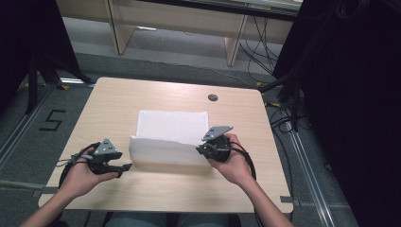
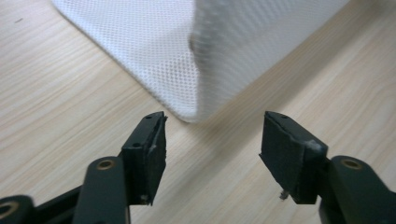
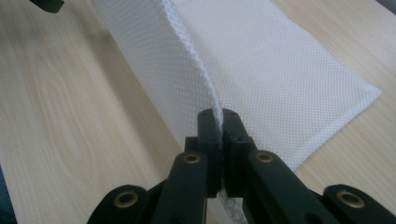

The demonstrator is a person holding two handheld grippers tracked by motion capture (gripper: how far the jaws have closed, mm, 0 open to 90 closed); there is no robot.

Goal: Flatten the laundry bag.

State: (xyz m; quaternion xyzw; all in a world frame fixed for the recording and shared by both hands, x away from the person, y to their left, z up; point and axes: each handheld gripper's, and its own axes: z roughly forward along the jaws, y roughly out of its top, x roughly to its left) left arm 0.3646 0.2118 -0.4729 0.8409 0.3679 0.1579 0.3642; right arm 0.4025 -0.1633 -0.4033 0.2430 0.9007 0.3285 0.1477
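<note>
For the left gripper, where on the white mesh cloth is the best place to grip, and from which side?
Probably the near-left corner of the white mesh cloth, approached from the table's left edge. That corner stands up off the table, so an edge is free to pinch. The left gripper faces it with open jaws, apart from it. The right gripper pinches the raised edge at the other end.

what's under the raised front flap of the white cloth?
Bare wood table shows below the lifted edge of the white cloth, which the right claw pinches. The flap hides whatever lies directly behind it. The left claw stands open beside the corner, holding nothing.
</note>
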